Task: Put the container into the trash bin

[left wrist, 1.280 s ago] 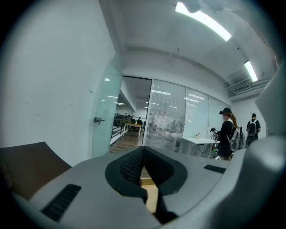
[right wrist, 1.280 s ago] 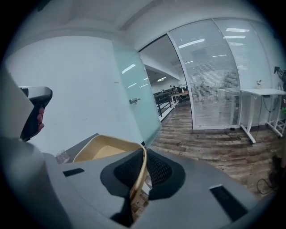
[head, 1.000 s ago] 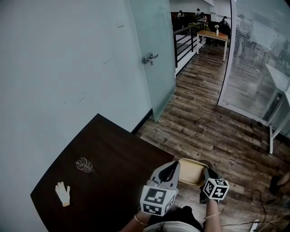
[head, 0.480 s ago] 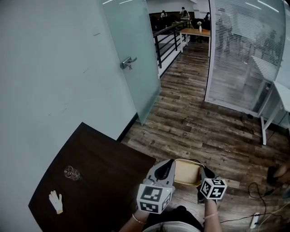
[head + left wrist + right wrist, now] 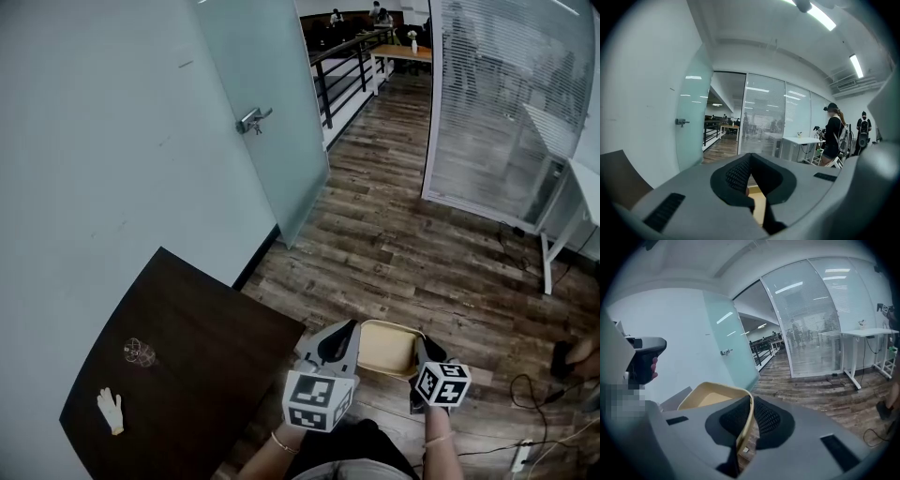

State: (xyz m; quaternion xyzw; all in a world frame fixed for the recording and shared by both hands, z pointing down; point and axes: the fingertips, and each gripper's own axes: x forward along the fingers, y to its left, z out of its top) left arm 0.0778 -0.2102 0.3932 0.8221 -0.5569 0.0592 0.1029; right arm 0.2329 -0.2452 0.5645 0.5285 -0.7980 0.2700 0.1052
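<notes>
The container [image 5: 389,347] hangs level above the wooden floor [image 5: 403,244] beside the table [image 5: 187,319], the jaws of left gripper [image 5: 341,335] and right gripper [image 5: 419,350] clenched on opposite rims for steadiness; no trash bin shows.

Cool, even brightness — fisheye-warped, vignetted edges

- One beige shallow plastic container [image 5: 387,349]
- Two grey two-jaw grippers: left gripper [image 5: 336,343], right gripper [image 5: 419,353]
- One dark brown wooden table [image 5: 206,356]
- One clear glass [image 5: 138,352]
- One white glove [image 5: 111,410]
</notes>
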